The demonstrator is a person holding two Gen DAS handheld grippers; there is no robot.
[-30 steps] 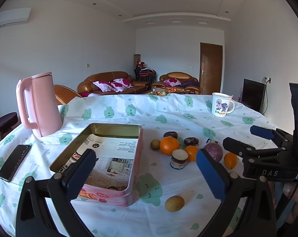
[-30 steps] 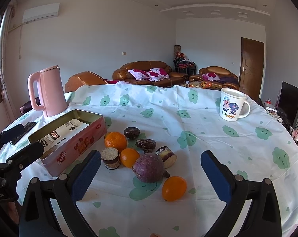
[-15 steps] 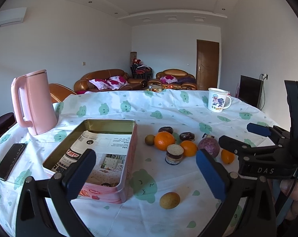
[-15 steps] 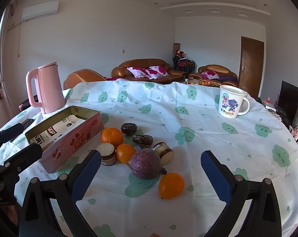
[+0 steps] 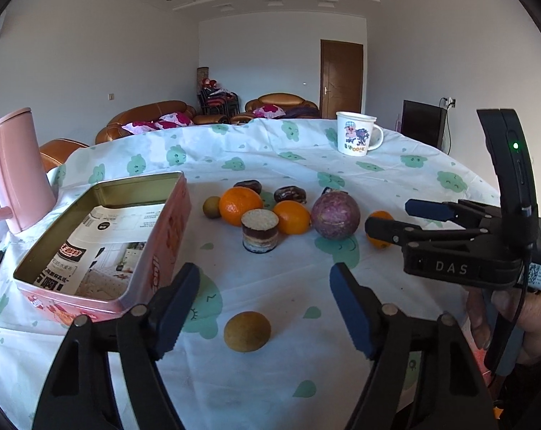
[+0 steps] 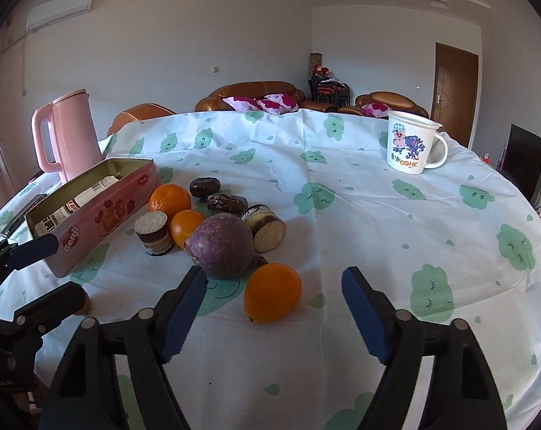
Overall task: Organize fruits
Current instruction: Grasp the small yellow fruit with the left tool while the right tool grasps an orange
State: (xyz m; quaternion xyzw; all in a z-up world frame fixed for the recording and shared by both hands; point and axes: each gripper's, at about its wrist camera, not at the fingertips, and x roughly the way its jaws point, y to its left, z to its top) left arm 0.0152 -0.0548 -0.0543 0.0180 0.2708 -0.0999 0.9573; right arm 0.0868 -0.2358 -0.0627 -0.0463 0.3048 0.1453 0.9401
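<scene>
Left wrist view: L gripper (image 5: 264,299) spread wide, holding nothing, low over the cloth; brown fruit (image 5: 247,330) lies just ahead, between the fingers' line. Tin (image 5: 152,251), lid off, sits just left; main fruit cluster w/ orange (image 5: 240,205) and purple fruit (image 5: 335,215) farther back. Step in hand, likely: approach for first pick. Next move calls for dropping lower and closing round the brown fruit, then lifting over the tin's near wall. Room: bare cloth to the right up to R gripper (image 5: 392,218).

Right wrist view: R gripper (image 6: 274,295) likewise spread, empty; small orange (image 6: 272,292) rests between its fingers, purple fruit (image 6: 222,246) touching or nearly so at left finger, so a nudge is possible. Open cloth to the right; mug (image 6: 412,142) well apart.
</scene>
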